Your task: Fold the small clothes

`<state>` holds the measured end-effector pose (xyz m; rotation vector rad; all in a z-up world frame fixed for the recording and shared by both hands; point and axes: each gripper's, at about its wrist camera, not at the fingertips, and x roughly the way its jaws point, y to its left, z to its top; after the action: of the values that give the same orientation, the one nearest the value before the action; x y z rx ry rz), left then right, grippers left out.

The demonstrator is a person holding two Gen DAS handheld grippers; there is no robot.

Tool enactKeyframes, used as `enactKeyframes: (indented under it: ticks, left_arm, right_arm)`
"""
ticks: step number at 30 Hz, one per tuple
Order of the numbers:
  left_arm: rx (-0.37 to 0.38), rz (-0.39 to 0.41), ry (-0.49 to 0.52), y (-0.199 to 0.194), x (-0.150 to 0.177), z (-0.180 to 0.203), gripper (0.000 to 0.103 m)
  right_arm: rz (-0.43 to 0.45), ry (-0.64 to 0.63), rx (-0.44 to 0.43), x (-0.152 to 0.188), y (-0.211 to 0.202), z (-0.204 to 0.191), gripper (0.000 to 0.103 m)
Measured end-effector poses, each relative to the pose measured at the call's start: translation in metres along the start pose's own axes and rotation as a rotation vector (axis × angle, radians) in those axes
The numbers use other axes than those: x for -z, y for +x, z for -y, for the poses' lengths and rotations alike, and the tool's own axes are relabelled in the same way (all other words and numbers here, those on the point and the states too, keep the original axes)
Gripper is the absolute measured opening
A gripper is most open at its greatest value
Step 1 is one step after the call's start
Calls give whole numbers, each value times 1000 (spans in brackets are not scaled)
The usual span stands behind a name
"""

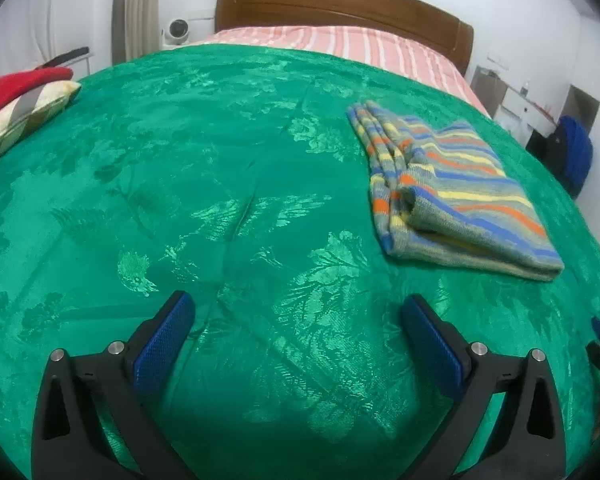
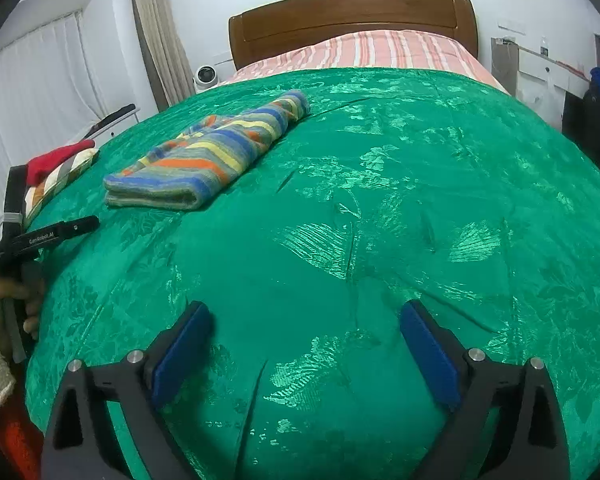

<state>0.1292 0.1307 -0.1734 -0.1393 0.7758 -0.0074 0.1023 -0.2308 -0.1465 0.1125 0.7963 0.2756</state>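
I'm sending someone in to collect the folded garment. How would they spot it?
Start at the bed with the wooden headboard and the green bedspread. The folded striped knit garment lies flat on that spread. Its blue, orange and yellow stripes set it apart from the red item at the bed's edge.

- The folded garment (image 1: 452, 188) lies on the bedspread (image 1: 220, 200), ahead and to the right of the left gripper (image 1: 296, 320), apart from it.
- Seen from the right gripper (image 2: 304, 332), the garment sits ahead and to the left.
- A pile of cloth (image 1: 24, 96) rests at the bedspread's left edge, well apart from the garment.
- Behind the bedspread lies the sheet (image 2: 380, 50), and behind that stands the headboard (image 2: 352, 16).
- A hand (image 2: 16, 304) holds the left gripper at the bed's left edge.
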Motion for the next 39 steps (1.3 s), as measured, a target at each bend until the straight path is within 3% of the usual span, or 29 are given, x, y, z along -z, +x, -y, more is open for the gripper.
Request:
enactKeyframes:
  ticks: [39]
  left_arm:
    - [-5,7,4,-3,3,0,103]
  right_arm:
    - [17,17,-24,4,-3,2,97]
